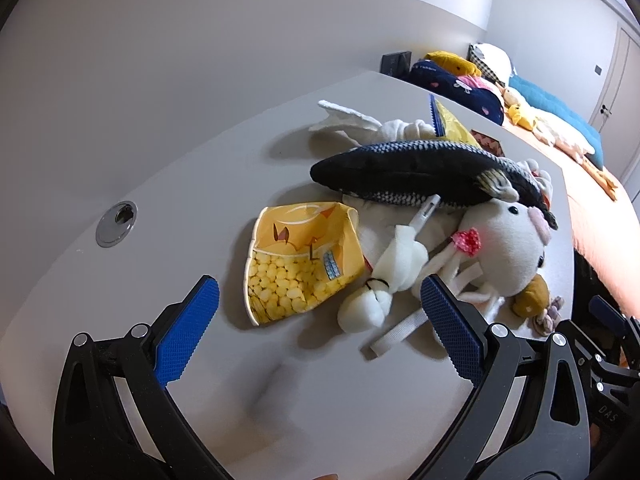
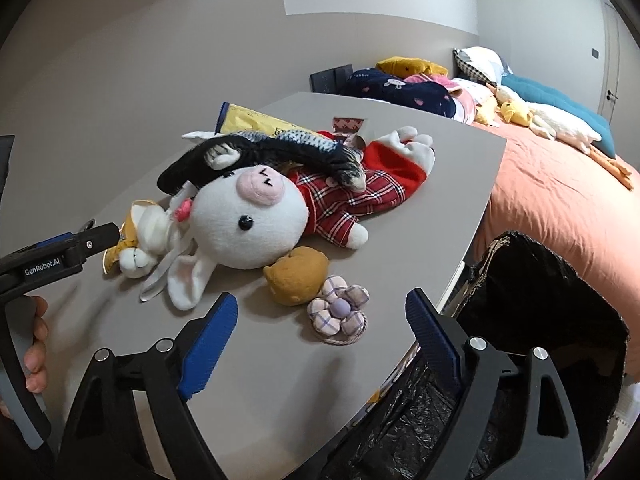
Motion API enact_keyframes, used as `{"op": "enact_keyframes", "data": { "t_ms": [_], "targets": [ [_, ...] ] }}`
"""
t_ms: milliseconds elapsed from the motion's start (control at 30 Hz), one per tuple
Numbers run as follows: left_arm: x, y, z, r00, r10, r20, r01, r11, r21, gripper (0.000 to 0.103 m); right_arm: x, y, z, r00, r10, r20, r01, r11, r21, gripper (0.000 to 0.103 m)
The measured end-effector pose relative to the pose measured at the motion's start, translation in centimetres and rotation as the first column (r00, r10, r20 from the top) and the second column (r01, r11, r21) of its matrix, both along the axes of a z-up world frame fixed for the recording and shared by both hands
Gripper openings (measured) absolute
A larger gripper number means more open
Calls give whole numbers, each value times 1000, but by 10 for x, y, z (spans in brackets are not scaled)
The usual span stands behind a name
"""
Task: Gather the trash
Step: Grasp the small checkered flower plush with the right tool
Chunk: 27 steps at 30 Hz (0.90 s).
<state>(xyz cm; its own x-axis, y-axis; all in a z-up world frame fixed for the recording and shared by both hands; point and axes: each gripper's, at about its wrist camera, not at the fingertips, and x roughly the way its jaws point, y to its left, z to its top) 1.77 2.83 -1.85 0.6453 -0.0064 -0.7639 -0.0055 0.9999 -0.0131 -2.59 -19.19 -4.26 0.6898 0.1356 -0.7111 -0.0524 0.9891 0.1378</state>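
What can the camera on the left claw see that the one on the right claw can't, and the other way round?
Only the left view shows the round metal grommet in the table and the whole yellow snack bag. Only the right view shows the black-lined bin, the checked fabric flower whole, and the pig's red plaid outfit. Both show the plush pig, the fish toy, the table and the bed.

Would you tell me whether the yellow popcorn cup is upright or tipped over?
Tipped: the yellow popcorn cup lies on its side on the grey table, crushed.
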Motion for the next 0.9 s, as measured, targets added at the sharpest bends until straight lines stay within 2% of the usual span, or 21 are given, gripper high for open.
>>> {"op": "enact_keyframes", "data": {
  "t_ms": [133, 233, 300, 467, 667, 733, 900],
  "targets": [
    [9, 3, -1, 1000, -2, -4, 2, 1000, -4, 97, 2, -4, -8, 1000, 21, -7, -21, 1000, 5, 84],
    [17, 6, -5, 1000, 0, -28, -1, 1000, -22, 97, 3, -5, -13, 999, 35, -17, -36, 999, -6, 74],
    [22, 7, -7, 999, -6, -41, 4, 999, -42, 97, 6, -5, -18, 999, 40, -31, -40, 999, -24, 70],
    [31, 5, -12, 999, 6, -39, -6, 1000, -14, 97, 14, -9, -28, 998, 39, -55, -41, 999, -27, 66],
    [36, -1, -13, 1000, -2, -5, 3, 998, 59, 97, 22, -13, -30, 998, 35, -45, -36, 999, -30, 50],
    [38, -3, -12, 1000, -8, 5, 8, 997, 81, 97, 23, -12, -31, 998, 43, -35, -45, 998, -41, 32],
    [37, -4, -8, 999, -35, 18, 33, 996, 85, 97, 20, -14, -28, 998, 57, -13, -57, 998, -18, 24]
  ]
}}
